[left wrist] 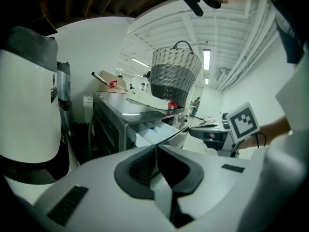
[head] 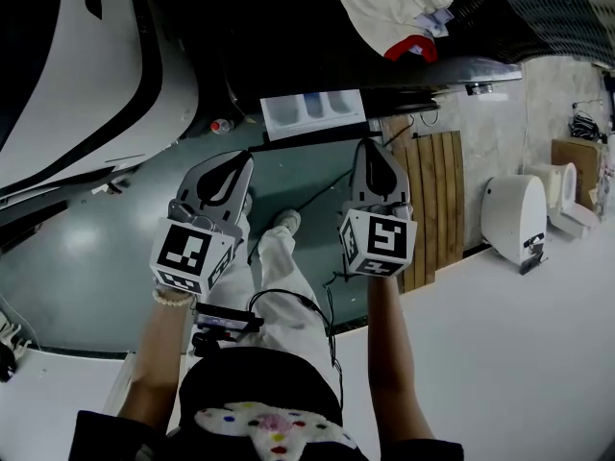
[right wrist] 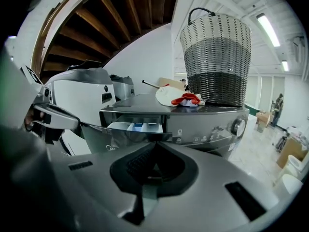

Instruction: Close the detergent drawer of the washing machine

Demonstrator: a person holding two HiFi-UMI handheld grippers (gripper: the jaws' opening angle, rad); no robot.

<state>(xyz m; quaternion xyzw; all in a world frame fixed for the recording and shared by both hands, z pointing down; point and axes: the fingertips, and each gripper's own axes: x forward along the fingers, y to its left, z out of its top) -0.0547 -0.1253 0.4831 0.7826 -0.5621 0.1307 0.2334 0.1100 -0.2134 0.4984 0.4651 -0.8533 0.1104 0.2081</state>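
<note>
The dark grey washing machine (right wrist: 212, 122) stands ahead with its detergent drawer (right wrist: 136, 126) pulled out, showing white and blue compartments. From above, the drawer (head: 314, 113) juts out just beyond both grippers. My left gripper (head: 238, 164) is held below and left of the drawer, jaws pressed together with nothing between them. My right gripper (head: 376, 150) hangs just below the drawer's right end, also shut and empty. In the left gripper view the drawer (left wrist: 155, 132) lies ahead, with the right gripper (left wrist: 212, 129) beside it. Neither gripper touches the drawer.
A wicker basket (right wrist: 217, 57) and a white and red cloth (right wrist: 181, 98) sit on top of the machine. A white appliance (right wrist: 79, 98) stands to its left. A wooden slat panel (head: 432, 200), a white device (head: 514, 217) and a cardboard box (head: 575, 166) lie to the right.
</note>
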